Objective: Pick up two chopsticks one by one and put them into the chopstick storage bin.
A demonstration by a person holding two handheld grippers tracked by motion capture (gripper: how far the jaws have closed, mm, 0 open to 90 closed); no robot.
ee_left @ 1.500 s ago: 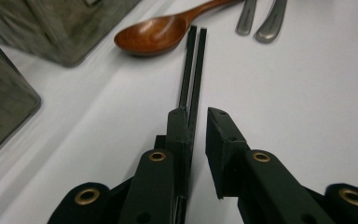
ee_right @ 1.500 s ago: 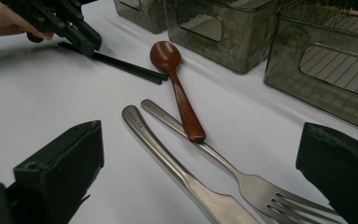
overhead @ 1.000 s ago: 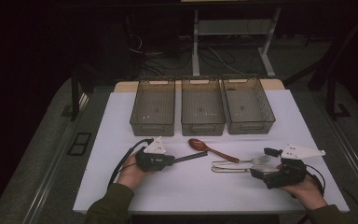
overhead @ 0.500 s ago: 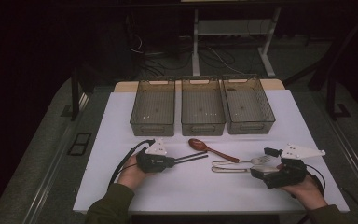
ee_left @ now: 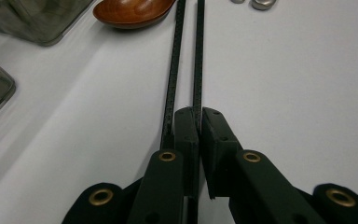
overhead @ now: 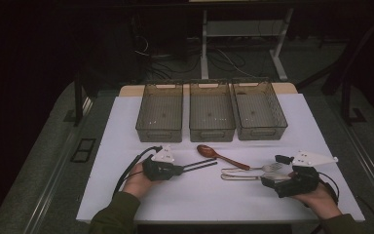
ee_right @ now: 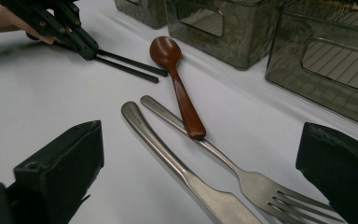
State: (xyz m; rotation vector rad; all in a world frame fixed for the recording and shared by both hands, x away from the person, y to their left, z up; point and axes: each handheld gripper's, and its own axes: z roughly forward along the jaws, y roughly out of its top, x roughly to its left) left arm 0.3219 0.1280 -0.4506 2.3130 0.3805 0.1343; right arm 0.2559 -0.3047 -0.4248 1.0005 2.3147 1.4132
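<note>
Two black chopsticks (overhead: 200, 165) lie on the white tabletop (overhead: 126, 146), long axis running right, gripped at their near-left ends by the left tongs (overhead: 177, 169), whose jaws have just been closing. Right tongs (overhead: 268, 183) gape empty over fork (ee_right: 242, 172) and knife (ee_right: 177, 163); nothing has shifted.
</note>
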